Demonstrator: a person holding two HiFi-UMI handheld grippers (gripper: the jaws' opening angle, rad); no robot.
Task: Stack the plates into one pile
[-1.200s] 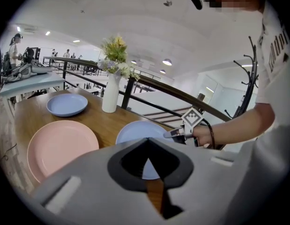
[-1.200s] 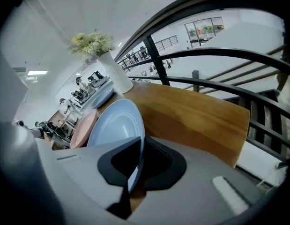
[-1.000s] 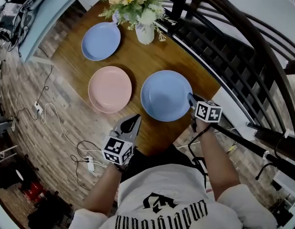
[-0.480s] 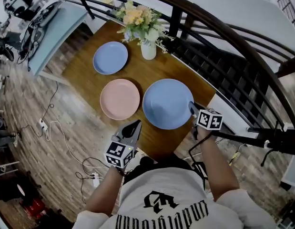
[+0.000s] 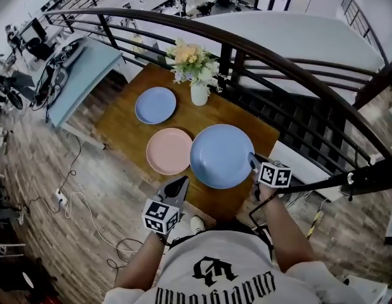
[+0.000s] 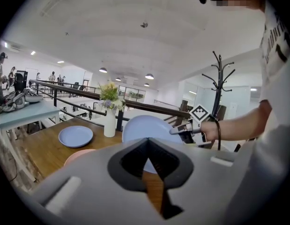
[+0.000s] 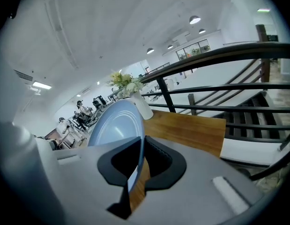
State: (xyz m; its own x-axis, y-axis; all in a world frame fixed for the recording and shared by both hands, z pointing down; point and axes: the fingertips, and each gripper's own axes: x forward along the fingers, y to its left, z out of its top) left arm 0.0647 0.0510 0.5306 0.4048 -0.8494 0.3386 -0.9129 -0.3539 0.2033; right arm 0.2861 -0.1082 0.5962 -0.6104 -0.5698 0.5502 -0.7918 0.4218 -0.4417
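- Far left on the wooden table [image 5: 123,128], I see the small blue plate [image 5: 155,105] lying flat, apart from the others.
- Just right of it and nearer me, the pink plate [image 5: 167,151] lies flat too.
- My left gripper [image 5: 182,181] hovers by the table's near edge, jaws closed on nothing.
- The large blue plate [image 5: 221,156] is off the table and tilted (its left edge overlaps the pink plate in the head view).
- My right gripper [image 5: 251,161] has its jaws clamped on that plate's right rim.
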